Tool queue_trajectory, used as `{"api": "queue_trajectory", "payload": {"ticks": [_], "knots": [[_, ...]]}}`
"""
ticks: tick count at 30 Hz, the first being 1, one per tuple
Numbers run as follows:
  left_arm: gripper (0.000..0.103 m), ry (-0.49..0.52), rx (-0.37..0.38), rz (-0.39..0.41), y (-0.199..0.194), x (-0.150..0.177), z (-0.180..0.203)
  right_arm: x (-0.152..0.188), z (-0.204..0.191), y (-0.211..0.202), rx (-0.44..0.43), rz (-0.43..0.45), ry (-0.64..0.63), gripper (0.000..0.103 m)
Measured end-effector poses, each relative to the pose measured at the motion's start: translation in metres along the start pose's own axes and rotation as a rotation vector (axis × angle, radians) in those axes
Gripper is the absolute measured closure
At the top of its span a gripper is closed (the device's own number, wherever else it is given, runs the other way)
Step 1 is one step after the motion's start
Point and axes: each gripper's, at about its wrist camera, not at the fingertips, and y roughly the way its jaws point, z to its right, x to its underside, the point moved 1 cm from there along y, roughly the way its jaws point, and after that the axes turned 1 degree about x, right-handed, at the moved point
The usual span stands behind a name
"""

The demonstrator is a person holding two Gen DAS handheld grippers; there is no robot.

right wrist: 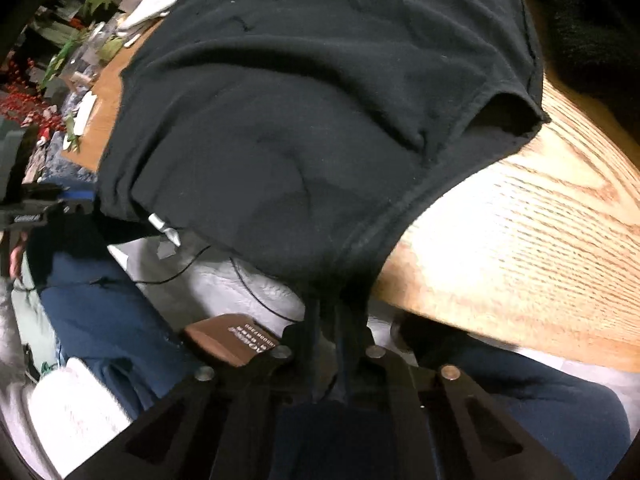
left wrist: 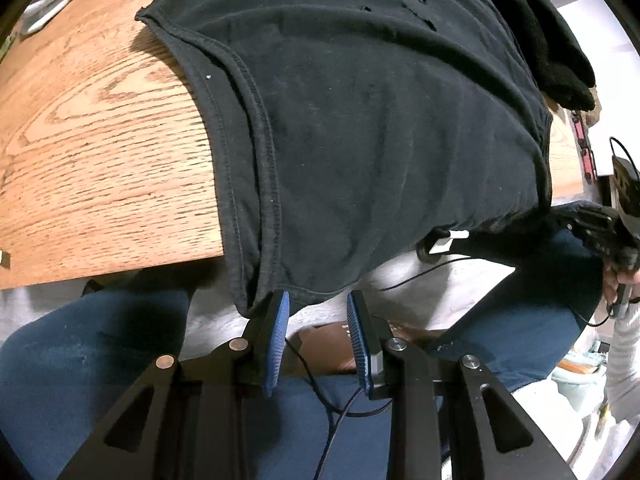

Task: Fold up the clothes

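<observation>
A black T-shirt point(left wrist: 380, 120) with small holes lies spread on the oak table point(left wrist: 100, 140), its near hem hanging over the front edge. My left gripper point(left wrist: 319, 296) hovers just below that edge, blue pads point(left wrist: 280, 328) apart; the hem's corner hangs against the outside of one finger, with nothing between the pads. In the right wrist view my right gripper point(right wrist: 340, 304) is shut on the bunched hem of the T-shirt point(right wrist: 300, 120) at the table point(right wrist: 520, 240) edge. A white label point(left wrist: 448, 240) shows under the cloth.
Another black garment point(left wrist: 560, 52) lies at the far right, a white cloth point(left wrist: 44, 12) at the far left. Plants and clutter point(right wrist: 60, 60) crowd the table's far end. A person's legs in blue trousers point(left wrist: 100, 360), a brown shoe point(right wrist: 228, 340) and cables are below.
</observation>
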Motion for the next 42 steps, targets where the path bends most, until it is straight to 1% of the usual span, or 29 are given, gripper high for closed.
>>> {"api": "queue_trajectory", "payload": {"ticks": [3,7,8,9,11,13,15,19,21,23,30,35,38,42], "knots": [[0.072,-0.005,-0.012,-0.011,0.002,-0.004,-0.003,0.012,0.003,-0.009,0.021,-0.013,-0.005,0.098],[0.072,-0.011,-0.047,-0.033,0.01,-0.009,-0.003,0.016,0.041,-0.025,0.115,-0.035,0.061,0.097],[0.072,-0.01,-0.056,-0.033,0.009,-0.008,-0.004,0.016,0.048,-0.025,0.141,-0.043,0.078,0.09],[0.072,-0.01,-0.059,-0.03,0.007,-0.007,-0.005,0.016,0.05,-0.025,0.143,-0.046,0.085,0.077],[0.072,-0.016,-0.056,-0.018,0.002,-0.005,-0.008,0.016,0.049,-0.026,0.098,-0.037,0.092,0.058],[0.072,-0.025,-0.055,-0.004,-0.002,-0.004,-0.011,0.014,0.041,-0.023,0.068,-0.044,0.068,0.059],[0.072,-0.021,-0.058,0.001,-0.001,-0.005,-0.012,0.012,0.035,-0.02,0.047,-0.052,0.047,0.056],[0.072,0.001,-0.056,-0.014,0.006,-0.009,-0.009,0.007,0.022,-0.011,0.052,-0.065,0.031,0.054],[0.072,0.001,-0.074,-0.023,0.012,-0.011,-0.008,0.006,0.021,-0.012,0.054,-0.063,0.035,0.054],[0.072,-0.009,-0.091,-0.016,0.014,-0.012,-0.008,0.006,0.022,-0.013,0.059,-0.054,0.041,0.054],[0.072,-0.003,-0.179,0.068,-0.002,-0.018,-0.001,0.005,0.023,-0.026,0.069,-0.007,0.045,0.054],[0.07,0.0,-0.209,0.118,-0.004,-0.027,0.004,-0.001,0.023,-0.034,0.094,0.027,0.054,0.054],[0.07,-0.002,-0.235,0.166,-0.004,-0.032,0.007,-0.007,0.023,-0.042,0.156,0.067,0.058,0.054],[0.07,-0.017,-0.264,0.228,-0.002,-0.035,0.009,-0.011,0.027,-0.046,0.181,0.114,0.105,0.052]]}}
